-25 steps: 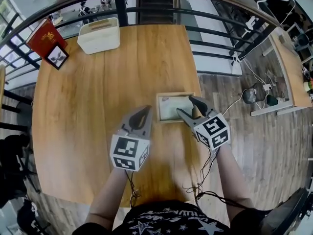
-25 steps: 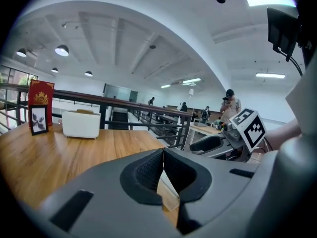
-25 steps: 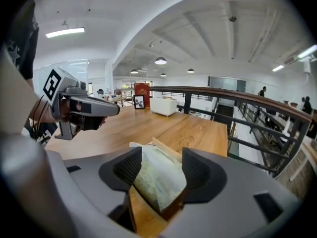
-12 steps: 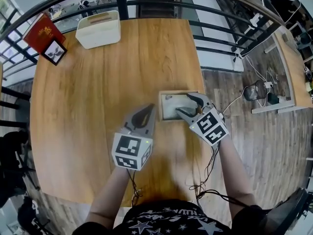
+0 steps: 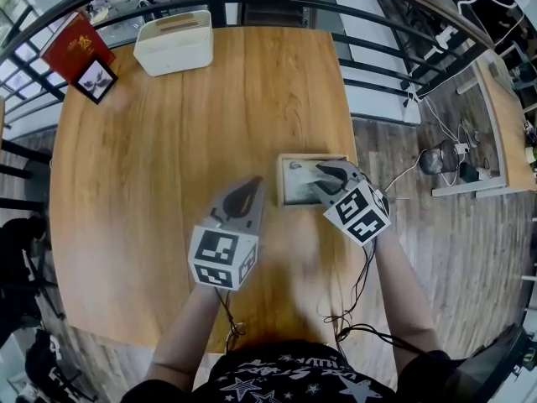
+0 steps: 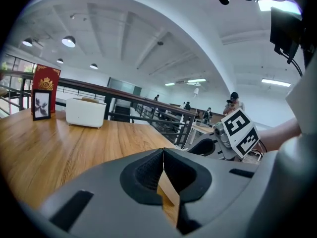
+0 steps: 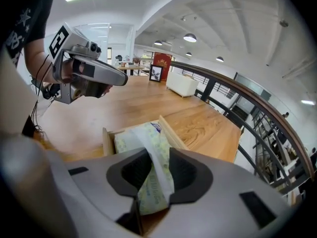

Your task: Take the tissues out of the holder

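Note:
A shallow wooden holder (image 5: 283, 185) lies near the table's right edge, and a pale green tissue pack (image 5: 299, 177) lies inside it. My right gripper (image 5: 324, 180) reaches into the holder from the near right. Its jaws are closing, and a raised fold of the tissue pack (image 7: 147, 148) is pinched between the pads (image 7: 184, 168). The holder's wall (image 7: 106, 142) shows just beyond it. My left gripper (image 5: 248, 193) hovers over the bare table to the left of the holder, jaws together with nothing between them, as the left gripper view (image 6: 163, 151) shows.
A white box (image 5: 174, 43) stands at the table's far edge. A red book (image 5: 74, 47) and a small picture frame (image 5: 95, 81) stand at the far left corner. A dark railing (image 5: 382, 53) runs past the table's right side, above a lower floor.
The right gripper has dropped into the holder and its jaws have drawn in around the tissue pack. The left gripper has stayed almost still.

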